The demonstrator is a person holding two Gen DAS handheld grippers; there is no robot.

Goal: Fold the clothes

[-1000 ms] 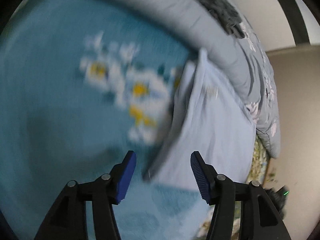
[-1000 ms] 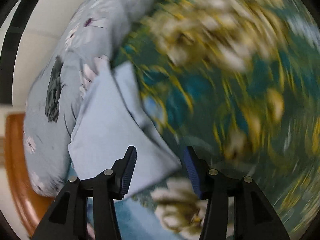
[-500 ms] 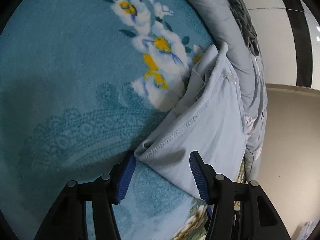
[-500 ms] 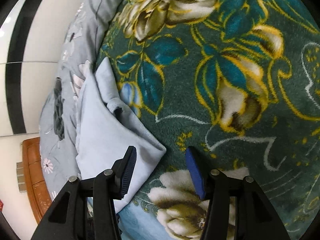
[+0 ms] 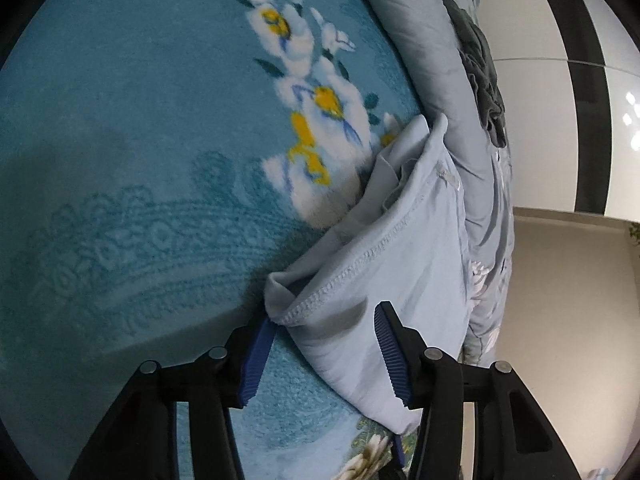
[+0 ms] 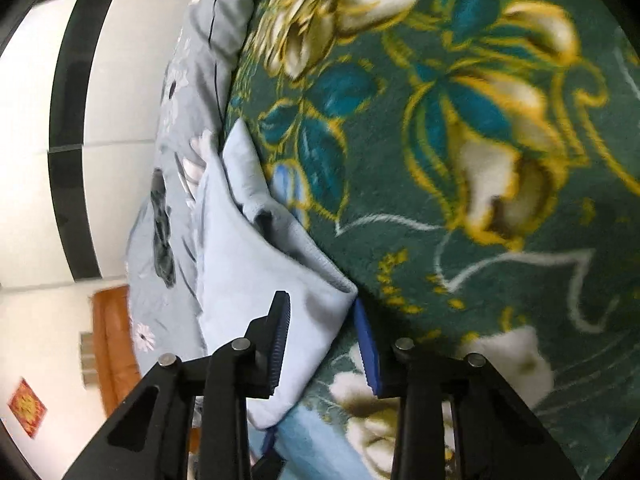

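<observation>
1. Two grippers straddle opposite near corners of one folded pale blue cotton garment [image 5: 404, 248], which lies on a plush floral blanket [image 5: 132, 128] spread over a bed.

2. The garment sits against the blanket's far edge, touching a grey flower-printed quilt [image 5: 424, 52] that runs along that edge. A dark grey crumpled cloth [image 5: 482, 76] lies on top of the quilt.

3. The left gripper [image 5: 324, 356] has its jaws about half open around the garment's stitched hem corner. The jaws have just been closing. The left blue ribbed pad touches the curled tip of the corner, while the right pad stands over the cloth, and whether it presses I cannot tell; no firm pinch shows.

4. In the right wrist view the garment [image 6: 256, 264] points its other corner toward the camera, over the dark green part of the blanket [image 6: 460, 208] with its gold and white flowers.

5. The right gripper [image 6: 324, 344] has narrower jaws, which have just been closing. The corner of the garment fills the gap between them, with both pads at or just beside the cloth; a real clamp cannot be made out.

6. Beyond the quilt, an orange-brown wooden headboard [image 6: 110, 344] stands by a white wall [image 6: 28, 152] with black bands.
</observation>
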